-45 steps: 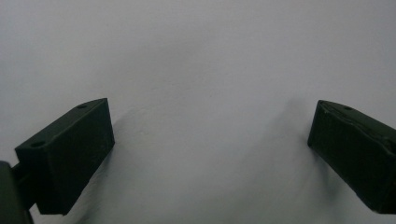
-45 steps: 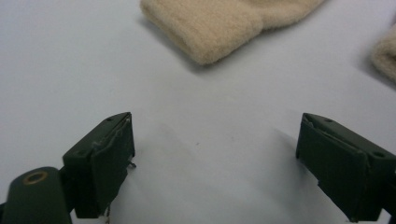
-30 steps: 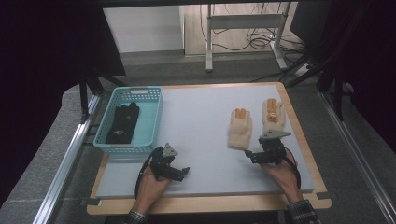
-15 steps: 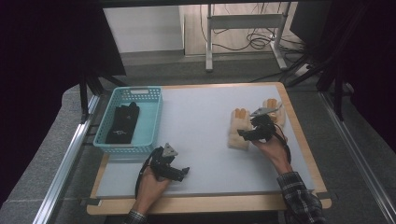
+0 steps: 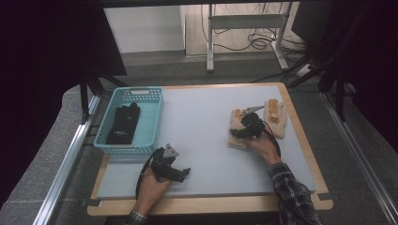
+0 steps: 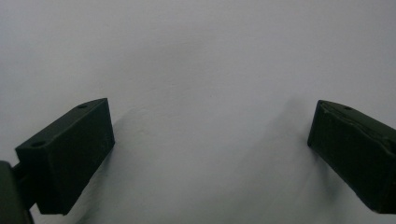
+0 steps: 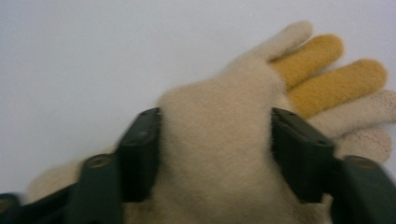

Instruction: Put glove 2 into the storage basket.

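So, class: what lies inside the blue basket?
Inside the blue basket, a black glove lies flat on the floor. Whether anything sits beneath it cannot be seen.

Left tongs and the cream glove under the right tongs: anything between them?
Nothing: high view shows bare table mat between left tongs and cream glove.

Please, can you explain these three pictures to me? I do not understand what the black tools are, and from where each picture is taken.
A person holds a hand tool with two jaws in each hand. The high view looks down on the table. The left gripper rests open above bare table. The right gripper has just been closing its jaws around a cream glove with yellow fingers. A second such glove lies beside it. A black glove lies in the blue basket. The other two pictures come from cameras on the grippers.
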The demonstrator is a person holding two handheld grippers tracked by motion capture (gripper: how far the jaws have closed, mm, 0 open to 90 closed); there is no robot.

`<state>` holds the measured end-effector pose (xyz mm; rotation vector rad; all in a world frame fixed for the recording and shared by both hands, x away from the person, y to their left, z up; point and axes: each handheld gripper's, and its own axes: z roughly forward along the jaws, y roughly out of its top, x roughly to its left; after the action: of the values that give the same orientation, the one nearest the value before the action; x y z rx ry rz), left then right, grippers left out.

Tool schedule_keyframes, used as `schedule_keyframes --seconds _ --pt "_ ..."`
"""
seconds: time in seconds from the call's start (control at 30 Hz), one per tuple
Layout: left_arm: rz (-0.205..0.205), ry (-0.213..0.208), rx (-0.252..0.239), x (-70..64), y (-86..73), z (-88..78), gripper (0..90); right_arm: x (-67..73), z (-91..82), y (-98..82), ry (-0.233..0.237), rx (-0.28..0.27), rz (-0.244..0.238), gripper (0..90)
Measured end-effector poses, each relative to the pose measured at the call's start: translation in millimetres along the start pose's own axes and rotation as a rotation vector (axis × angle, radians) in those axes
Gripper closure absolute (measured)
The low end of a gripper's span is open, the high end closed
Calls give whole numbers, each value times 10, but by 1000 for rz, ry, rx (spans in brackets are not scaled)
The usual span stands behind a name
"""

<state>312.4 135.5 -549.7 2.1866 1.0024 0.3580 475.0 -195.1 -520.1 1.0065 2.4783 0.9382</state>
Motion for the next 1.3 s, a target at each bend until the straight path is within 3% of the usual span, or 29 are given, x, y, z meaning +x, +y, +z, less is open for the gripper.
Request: schedule_keyframes --seconds 0.17,0.37,0.5,0.63,0.77,0.8,0.93,1.07,1.13,1.3 --pt "0 0 0 0 0 0 7 43 -32 -18 -7 -9 23 524" --pt "0 -1 0 1 0 0 7 78 -110 -6 8 -28 33 531" --pt "0 0 -1 1 -1 1 7 329 -352 53 39 -74 25 526" --pt "-3 0 -4 -2 -2 3 7 630 -467 72 76 -92 9 512" --pt "-1 -1 -1 0 -1 1 7 920 -433 42 107 -79 -5 483" --pt "-1 -1 -1 0 -1 1 7 920 -433 42 107 -79 -5 483" --pt "-1 0 -1 0 -1 0 7 1112 -322 -34 111 -54 -21 347" --pt "-2 0 -2 -1 -1 0 7 1071 -336 -59 121 -62 -10 294" --pt "-2 -1 -1 0 -1 0 7 943 -391 -83 116 -70 8 294" --pt "-2 -1 -2 -1 -1 1 7 776 -456 -131 96 -71 20 327"
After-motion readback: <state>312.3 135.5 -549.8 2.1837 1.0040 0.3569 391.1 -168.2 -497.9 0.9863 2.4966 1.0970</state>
